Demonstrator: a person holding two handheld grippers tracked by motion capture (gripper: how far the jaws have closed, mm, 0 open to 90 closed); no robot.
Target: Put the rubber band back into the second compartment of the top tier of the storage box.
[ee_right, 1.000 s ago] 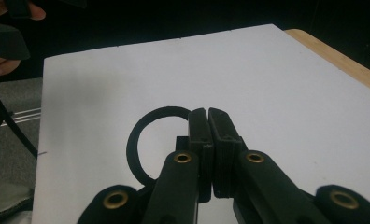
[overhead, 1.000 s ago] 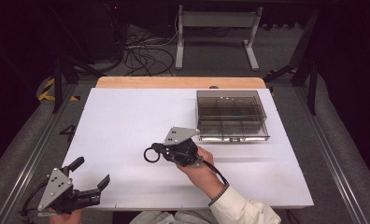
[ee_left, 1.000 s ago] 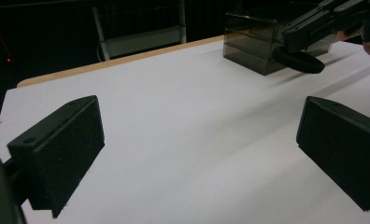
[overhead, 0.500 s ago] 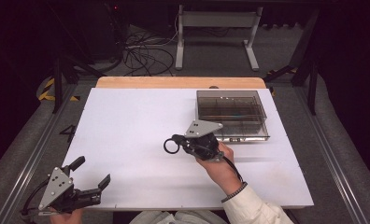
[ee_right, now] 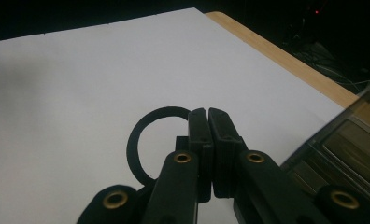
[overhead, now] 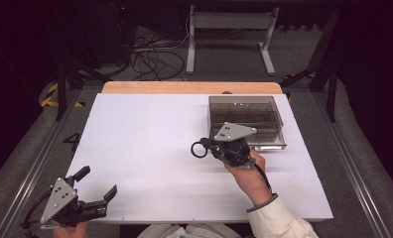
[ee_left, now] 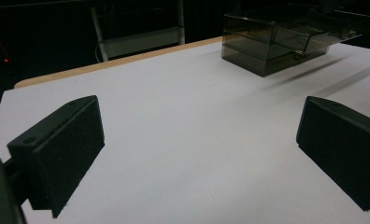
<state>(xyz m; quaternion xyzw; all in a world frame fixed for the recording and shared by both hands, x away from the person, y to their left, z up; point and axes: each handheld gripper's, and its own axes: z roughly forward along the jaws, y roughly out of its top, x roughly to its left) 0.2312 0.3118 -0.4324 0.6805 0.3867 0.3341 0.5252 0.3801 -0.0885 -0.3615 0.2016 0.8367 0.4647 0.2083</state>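
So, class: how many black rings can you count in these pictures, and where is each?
1. The black ring is clamped in the right gripper, above the white table, just left of the clear box. More could lie inside the box; its contents are unclear.

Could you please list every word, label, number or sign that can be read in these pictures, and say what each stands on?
"4": a dark figure on the grey floor left of the table, near its rail; the reading is uncertain.
No readable text on the clear box, the left gripper, the right gripper or the black ring.
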